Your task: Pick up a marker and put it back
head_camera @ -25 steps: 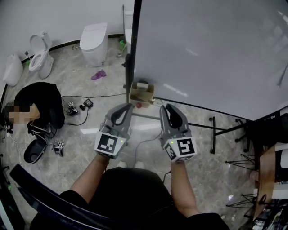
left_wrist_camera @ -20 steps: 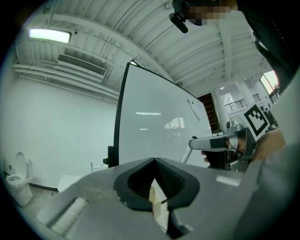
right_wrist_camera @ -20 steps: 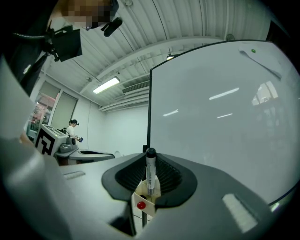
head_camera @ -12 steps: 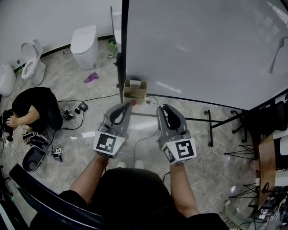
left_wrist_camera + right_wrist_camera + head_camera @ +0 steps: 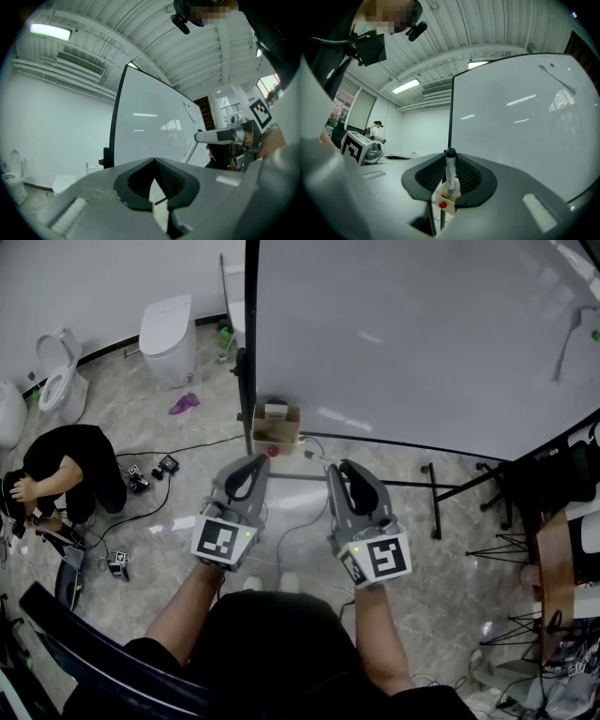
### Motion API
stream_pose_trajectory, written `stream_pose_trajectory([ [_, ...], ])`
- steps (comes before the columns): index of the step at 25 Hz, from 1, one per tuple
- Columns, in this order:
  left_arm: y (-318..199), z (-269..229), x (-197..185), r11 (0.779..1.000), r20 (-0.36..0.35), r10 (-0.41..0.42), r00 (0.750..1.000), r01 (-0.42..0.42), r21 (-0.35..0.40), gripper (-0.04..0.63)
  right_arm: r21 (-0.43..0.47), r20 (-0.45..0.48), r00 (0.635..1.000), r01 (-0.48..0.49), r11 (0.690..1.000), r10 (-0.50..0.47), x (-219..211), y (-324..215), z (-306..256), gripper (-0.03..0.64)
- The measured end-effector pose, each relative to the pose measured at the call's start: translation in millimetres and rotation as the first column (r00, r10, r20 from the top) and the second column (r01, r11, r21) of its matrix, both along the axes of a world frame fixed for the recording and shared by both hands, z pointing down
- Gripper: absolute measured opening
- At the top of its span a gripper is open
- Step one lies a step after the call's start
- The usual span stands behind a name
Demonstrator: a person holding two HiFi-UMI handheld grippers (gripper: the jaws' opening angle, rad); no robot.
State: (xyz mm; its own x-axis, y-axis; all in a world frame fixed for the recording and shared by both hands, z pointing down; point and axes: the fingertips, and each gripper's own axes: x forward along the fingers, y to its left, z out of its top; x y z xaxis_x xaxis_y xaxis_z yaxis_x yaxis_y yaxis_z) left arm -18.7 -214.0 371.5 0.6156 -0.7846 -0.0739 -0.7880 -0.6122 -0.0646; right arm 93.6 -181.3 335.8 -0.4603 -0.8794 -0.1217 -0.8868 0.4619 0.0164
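A white marker with a black cap [image 5: 449, 171] stands upright between the jaws of my right gripper [image 5: 450, 180], which is shut on it. In the head view my right gripper [image 5: 345, 471] and my left gripper [image 5: 251, 467] are held side by side above the floor, both pointing toward a small cardboard box [image 5: 276, 426] fixed at the whiteboard's lower left corner. The same box [image 5: 446, 200], with a red dot on its front, shows just behind the marker. My left gripper [image 5: 153, 183] is shut with nothing between its pads.
A large whiteboard [image 5: 422, 343] on a black stand [image 5: 436, 504] fills the upper right. A person [image 5: 66, 465] crouches on the marble floor at left among cables and small devices. Toilets [image 5: 167, 326] stand by the far wall. A table edge [image 5: 553, 563] is at right.
The whiteboard, box and floor have slid left and slightly up in the head view. Both grippers keep their pose, and the right one still holds the marker. The crouching person has shifted.
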Motion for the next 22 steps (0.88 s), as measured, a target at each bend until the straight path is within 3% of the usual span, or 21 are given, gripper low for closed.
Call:
stream_pose_trajectory([
  [16,8.4,-0.2,-9.8,1.000,0.017,-0.007,1.000,0.007,0.002,0.000,0.014,0.011,1.000,-0.008,1.000,0.007,-0.2,7.3,-6.3,0.074],
  [22,6.5,-1.3,-14.6,1.000,-0.013,-0.008,1.000,0.007,-0.003,0.002,0.008,0.010,1.000,-0.001,1.000,0.001,-4.0,2.4,-4.5,0.074],
])
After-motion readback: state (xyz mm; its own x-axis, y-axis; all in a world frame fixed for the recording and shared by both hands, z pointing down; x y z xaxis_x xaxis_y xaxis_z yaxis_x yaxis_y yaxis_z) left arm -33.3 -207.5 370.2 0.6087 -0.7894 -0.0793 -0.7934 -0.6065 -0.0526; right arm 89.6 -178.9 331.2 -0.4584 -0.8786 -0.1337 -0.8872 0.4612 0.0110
